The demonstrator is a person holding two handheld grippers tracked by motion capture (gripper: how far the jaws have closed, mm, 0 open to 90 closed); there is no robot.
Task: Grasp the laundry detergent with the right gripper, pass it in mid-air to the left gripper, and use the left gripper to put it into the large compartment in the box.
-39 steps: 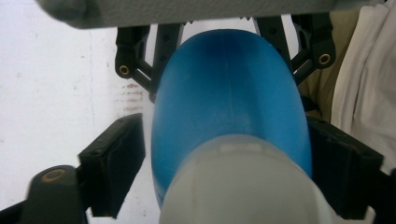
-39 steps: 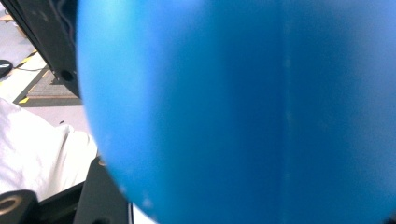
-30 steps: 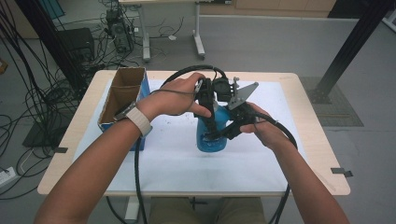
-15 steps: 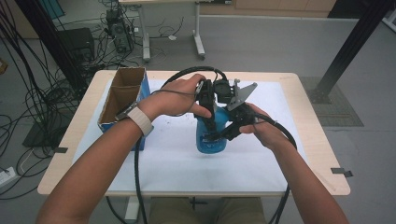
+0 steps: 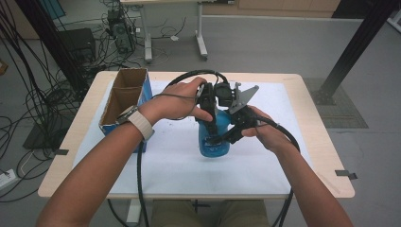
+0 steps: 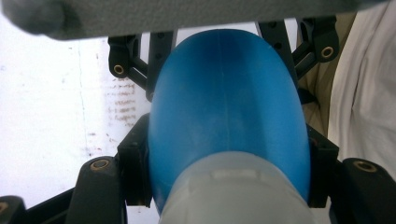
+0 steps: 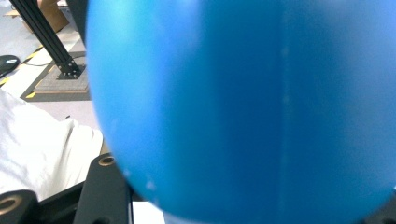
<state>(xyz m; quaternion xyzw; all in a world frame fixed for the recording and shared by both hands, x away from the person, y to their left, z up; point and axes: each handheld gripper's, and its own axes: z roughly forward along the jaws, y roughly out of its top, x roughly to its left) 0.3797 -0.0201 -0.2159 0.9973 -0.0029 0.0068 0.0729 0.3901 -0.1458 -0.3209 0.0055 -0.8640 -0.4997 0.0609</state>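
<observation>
A blue plastic bottle [image 5: 215, 147] stands upright on the white sheet in the middle of the table. My left gripper [image 5: 211, 128] comes down from above and is shut on its neck, just below the pale grey cap [image 6: 236, 196]. In the left gripper view the blue body [image 6: 229, 102] runs away between my jaws. My right gripper [image 5: 228, 137] reaches in from the right and is shut on the bottle's body. Its view is nearly all blue bottle wall [image 7: 243, 93], with one black finger [image 7: 103, 186] at lower left. Both hands hold the grippers close together.
An open cardboard box [image 5: 124, 94] with blue sides stands at the table's left. A white sheet [image 5: 170, 161] covers most of the wooden table [image 5: 326, 156]. Black cables trail off the front edge. Desks, cables and a black post stand on the floor beyond.
</observation>
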